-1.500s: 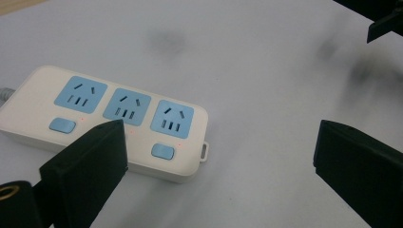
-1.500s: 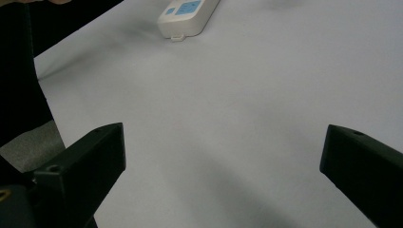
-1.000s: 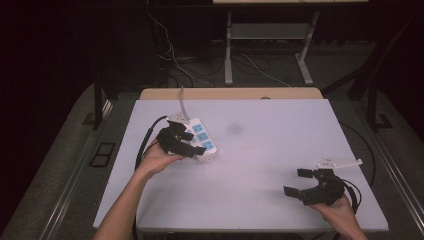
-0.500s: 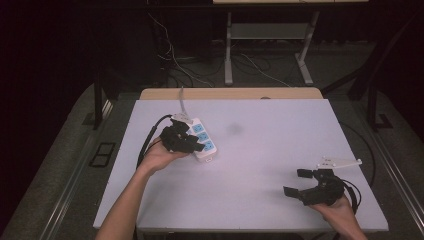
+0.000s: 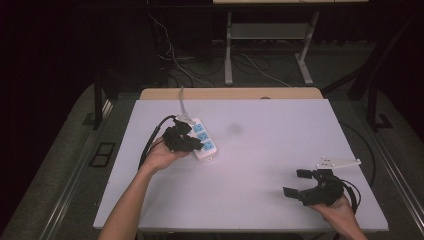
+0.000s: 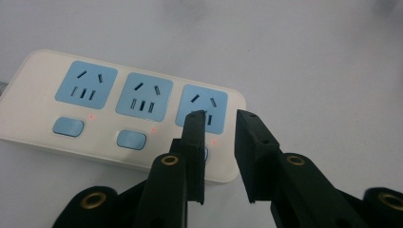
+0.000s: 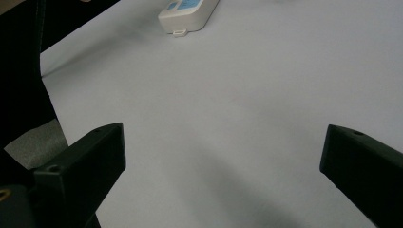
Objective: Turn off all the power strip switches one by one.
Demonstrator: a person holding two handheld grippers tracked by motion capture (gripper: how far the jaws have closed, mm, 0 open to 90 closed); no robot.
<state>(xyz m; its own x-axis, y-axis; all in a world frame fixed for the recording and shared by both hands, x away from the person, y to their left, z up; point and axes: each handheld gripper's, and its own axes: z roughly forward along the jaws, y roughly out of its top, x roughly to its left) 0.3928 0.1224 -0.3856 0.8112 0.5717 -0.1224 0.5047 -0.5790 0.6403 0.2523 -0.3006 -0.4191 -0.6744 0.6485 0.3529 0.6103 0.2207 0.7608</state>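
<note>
Worktop [image 5: 260, 165]: white, nearly bare.
Left claw [image 6: 218, 118]: jaws just closing, narrow, over power strip [image 6: 119, 109] button, nothing held.
Right claw [image 5: 300, 184]: wide, waiting.
Left: press button.

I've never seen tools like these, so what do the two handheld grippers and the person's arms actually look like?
Both are black. The left gripper has two flat, block-like jaws on arms fixed with brass-coloured rivets, and a black cable loops from it. The right gripper has the same blocky black jaws, a pale three-cornered plate on top, and a black cable behind it. The forearms are bare, with no sleeves or gloves in view.
</note>
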